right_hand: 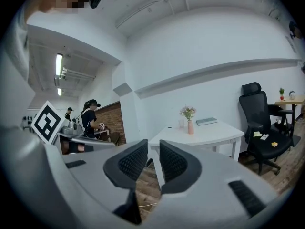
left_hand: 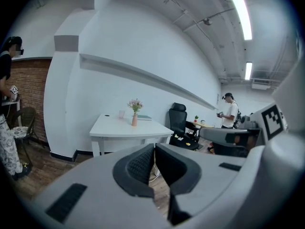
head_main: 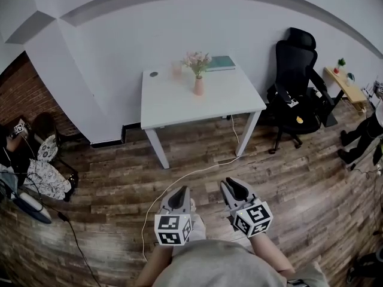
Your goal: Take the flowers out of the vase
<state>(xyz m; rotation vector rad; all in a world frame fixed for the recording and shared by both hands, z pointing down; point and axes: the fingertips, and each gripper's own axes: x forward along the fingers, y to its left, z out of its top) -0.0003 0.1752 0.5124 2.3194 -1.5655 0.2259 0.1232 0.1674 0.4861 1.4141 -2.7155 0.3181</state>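
The small bunch of pale pink flowers (head_main: 197,60) stood upright in a slim pink ceramic vase (head_main: 198,87), not yet lifted out. The vase sat on the white rectangular counter (head_main: 173,109), about midway along its length and nearer the far edge than the near one. Just left of the flowers, close to the far edge, stood a small pale pink cup (head_main: 176,70). A flat teal book (head_main: 221,63) lay at the far right corner. A black mesh office chair (head_main: 296,79) stood on the wooden plank floor (head_main: 108,190) beside the counter's right end, and a thin white cable (head_main: 179,181) trailed across the floor from under the counter.

Both grippers were held low over the floor, well apart from the counter and pointing towards it. The left gripper (left_hand: 154,149) had its jaws together with nothing between them. The right gripper (right_hand: 153,148) had its jaws a little apart, and the gap held nothing.
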